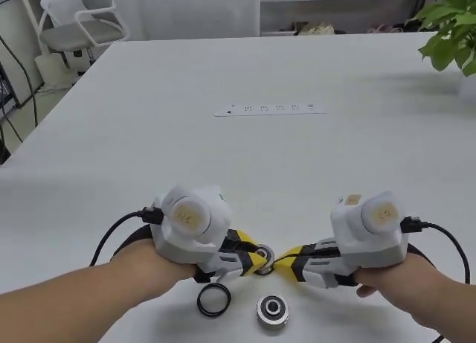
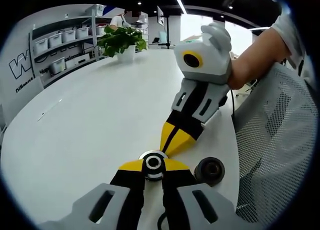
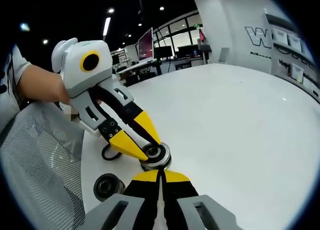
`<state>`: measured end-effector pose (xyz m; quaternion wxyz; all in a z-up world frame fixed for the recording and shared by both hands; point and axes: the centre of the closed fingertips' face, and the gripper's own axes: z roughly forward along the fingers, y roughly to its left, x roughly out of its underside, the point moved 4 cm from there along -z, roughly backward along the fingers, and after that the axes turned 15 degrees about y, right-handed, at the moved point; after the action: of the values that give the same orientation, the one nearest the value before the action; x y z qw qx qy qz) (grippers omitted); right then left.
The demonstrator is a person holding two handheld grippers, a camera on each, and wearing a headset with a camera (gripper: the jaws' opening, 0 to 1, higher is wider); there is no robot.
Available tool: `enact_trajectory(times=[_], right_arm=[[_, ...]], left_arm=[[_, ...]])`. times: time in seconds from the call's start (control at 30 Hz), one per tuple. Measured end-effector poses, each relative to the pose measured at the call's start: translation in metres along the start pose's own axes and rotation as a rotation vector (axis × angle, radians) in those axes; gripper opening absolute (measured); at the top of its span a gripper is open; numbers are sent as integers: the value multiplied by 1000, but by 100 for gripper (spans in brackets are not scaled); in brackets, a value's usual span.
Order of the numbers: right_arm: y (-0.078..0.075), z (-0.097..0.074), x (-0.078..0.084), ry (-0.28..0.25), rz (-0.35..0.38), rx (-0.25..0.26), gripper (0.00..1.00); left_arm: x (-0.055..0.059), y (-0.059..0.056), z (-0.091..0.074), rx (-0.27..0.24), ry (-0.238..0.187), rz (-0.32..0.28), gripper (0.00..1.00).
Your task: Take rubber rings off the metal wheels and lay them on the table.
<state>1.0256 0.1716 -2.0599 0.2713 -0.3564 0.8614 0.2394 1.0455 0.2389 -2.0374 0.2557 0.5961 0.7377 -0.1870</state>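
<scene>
left claw [image 1: 251,258] is clamped across the rim of 1 metal wheel [image 2: 153,162], low over the desk [image 1: 297,172], axle roughly up. right claw [image 3: 160,176] has jaws together, tip right at the wheel's rim from the opposite side; cannot tell if it pinches rubber. so the wheel sits dead ahead of the right claw, between the 2 tips, and the peel probably goes outward, away from the left claw. 1 loose rubber ring [image 1: 213,299] lies flat just beside a 2nd wheel [image 1: 272,311].

ahead: table [image 1: 223,157] open | obstacles: power strip [image 1: 270,109] mid-table, plant [image 1: 450,30] far-right corner
</scene>
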Motion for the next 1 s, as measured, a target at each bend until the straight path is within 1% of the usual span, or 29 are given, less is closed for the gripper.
enact_trajectory(times=[0.2, 0.37, 0.43, 0.5, 0.9, 1.0], right_arm=[[-2, -2, 0, -25, 49, -14, 0], [-6, -5, -1, -47, 88, -14, 0], [-6, -6, -1, -62, 123, -26, 0], [-7, -7, -2, -79, 143, -35, 0], [-6, -9, -7, -112, 171, -42, 0], [-6, -10, -8, -118, 168, -45, 0]], left_arm=[[0, 0, 0, -4, -1, 1, 7], [0, -1, 0, -4, 0, 1, 7], [0, -1, 0, -5, 0, 1, 7], [0, -1, 0, -6, 0, 1, 7], [0, -2, 0, -15, 5, -6, 7], [0, -1, 1, -17, 5, -6, 7]])
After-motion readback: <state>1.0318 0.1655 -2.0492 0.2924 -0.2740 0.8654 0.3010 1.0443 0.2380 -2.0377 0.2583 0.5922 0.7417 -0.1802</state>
